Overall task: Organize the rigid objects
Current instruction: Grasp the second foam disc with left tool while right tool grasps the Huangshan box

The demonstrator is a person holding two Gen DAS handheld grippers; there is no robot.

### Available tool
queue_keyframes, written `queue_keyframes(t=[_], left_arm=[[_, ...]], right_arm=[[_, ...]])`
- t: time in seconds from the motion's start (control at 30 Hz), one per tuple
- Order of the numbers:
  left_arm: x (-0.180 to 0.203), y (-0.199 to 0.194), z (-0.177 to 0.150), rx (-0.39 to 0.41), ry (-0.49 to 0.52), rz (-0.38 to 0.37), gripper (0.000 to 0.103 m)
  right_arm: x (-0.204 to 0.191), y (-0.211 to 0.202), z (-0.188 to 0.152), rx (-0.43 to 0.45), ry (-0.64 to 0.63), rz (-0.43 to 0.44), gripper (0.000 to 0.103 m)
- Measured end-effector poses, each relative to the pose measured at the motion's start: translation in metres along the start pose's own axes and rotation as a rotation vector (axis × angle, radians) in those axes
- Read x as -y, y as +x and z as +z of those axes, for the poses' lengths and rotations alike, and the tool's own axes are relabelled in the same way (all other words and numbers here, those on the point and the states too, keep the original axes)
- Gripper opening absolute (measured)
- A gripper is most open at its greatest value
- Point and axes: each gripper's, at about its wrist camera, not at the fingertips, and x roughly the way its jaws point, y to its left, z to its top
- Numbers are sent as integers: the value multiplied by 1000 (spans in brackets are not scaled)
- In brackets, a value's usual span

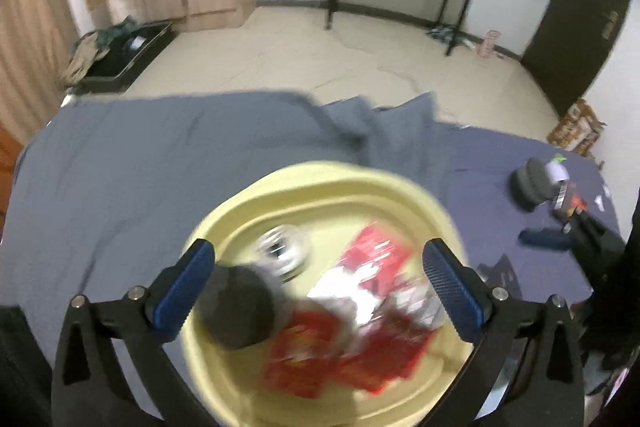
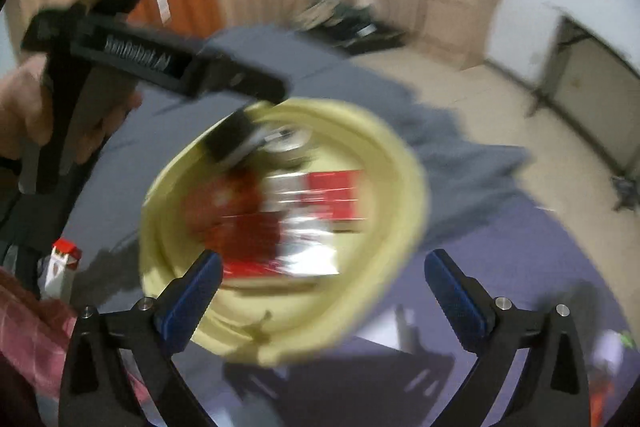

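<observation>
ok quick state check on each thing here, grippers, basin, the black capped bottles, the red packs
left gripper: open, over the basin, gripping nothing
right gripper: open, empty
yellow basin: upright on the grey cloth, partly filled
black-capped bottle: lying in the basin, free of the pads
red packs: piled in the basin, blurred
second black-capped bottle: still out on the cloth
</observation>
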Motion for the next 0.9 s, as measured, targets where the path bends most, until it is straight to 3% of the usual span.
queue_keyframes(t=[0.1, 0.2, 0.33, 0.47, 0.53, 0.9], left_arm=[[52, 8, 16, 1, 77, -66, 103], [111, 32, 28, -28, 170, -76, 103], [180, 67, 39, -65, 237, -148, 103], [236, 90, 38, -92, 355, -176, 103], [253, 102, 38, -116, 383, -190, 103], [289, 153, 32, -165, 501, -156, 103]], right_arm=[[48, -38, -30, 11, 52, -115, 103], [107, -57, -77, -74, 76, -294, 103], [155, -77, -113, -124, 84, -458, 103], [170, -77, -127, -164, 135, -406, 103], [164, -71, -130, -183, 97, -438, 103], [159, -45, -135, -207, -30, -454, 102]])
